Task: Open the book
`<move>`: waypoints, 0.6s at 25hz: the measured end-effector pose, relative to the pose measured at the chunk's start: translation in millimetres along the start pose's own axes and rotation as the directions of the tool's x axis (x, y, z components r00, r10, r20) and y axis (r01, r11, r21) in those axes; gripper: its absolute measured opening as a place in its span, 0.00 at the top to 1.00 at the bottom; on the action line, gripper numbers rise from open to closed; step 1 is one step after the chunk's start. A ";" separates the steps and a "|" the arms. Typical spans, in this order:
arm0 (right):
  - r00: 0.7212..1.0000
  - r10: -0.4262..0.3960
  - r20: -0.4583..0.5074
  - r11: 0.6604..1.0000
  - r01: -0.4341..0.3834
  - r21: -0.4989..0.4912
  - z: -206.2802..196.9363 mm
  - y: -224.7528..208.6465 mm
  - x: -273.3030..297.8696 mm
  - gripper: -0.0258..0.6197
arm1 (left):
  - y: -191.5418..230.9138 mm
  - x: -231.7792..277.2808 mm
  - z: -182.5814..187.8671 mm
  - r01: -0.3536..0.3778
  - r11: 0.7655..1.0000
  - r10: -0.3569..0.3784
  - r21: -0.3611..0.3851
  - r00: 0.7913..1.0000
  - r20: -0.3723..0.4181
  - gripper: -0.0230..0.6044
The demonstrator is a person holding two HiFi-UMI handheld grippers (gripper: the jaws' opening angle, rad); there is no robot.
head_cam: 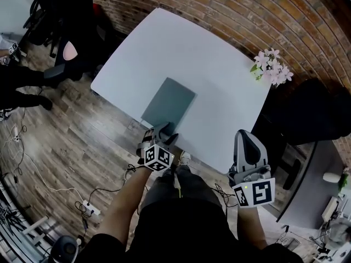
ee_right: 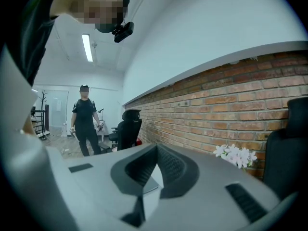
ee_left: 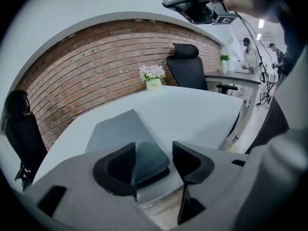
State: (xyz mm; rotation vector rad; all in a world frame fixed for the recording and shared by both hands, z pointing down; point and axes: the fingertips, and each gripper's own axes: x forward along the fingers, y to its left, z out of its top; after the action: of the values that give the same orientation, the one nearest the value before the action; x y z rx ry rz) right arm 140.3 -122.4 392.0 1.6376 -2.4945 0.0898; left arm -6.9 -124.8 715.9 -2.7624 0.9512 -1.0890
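The left gripper [ee_left: 154,153] has its fingers wide apart, with the near corner of the closed grey book [head_cam: 169,102] between them. The book lies flat on the white table [head_cam: 219,64], close to its near edge. Further right, the right gripper [ee_right: 156,150] is at the table's near edge, its fingers closed together on nothing.

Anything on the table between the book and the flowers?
Nothing: the stretch of table between the book and the flowers is bare, as the head view and the left gripper view both show.
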 end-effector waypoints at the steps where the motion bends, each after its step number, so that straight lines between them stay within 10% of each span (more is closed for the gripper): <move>1: 1.000 -0.002 0.000 1.000 0.002 -0.001 0.3 0.1 -0.6 0.94 | -1.2 -1.7 1.1 -0.003 1.000 0.003 0.003 1.000 0.000 0.59; 7: 1.000 -0.016 -0.010 1.000 0.016 0.005 -3.5 -5.6 -5.3 0.94 | 3.1 -3.8 3.1 -0.010 0.999 0.012 0.047 0.999 -0.032 0.75; 15: 1.000 -0.010 0.001 1.000 0.010 0.013 -2.8 -4.0 -6.0 0.94 | 5.9 -6.8 9.5 0.007 0.997 -0.008 -0.074 1.000 -0.008 0.90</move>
State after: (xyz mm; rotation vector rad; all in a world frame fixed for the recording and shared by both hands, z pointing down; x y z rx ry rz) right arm 146.5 -118.2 393.7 1.6558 -2.4912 0.1037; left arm -8.0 -127.6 703.2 -2.8246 1.0031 -1.0884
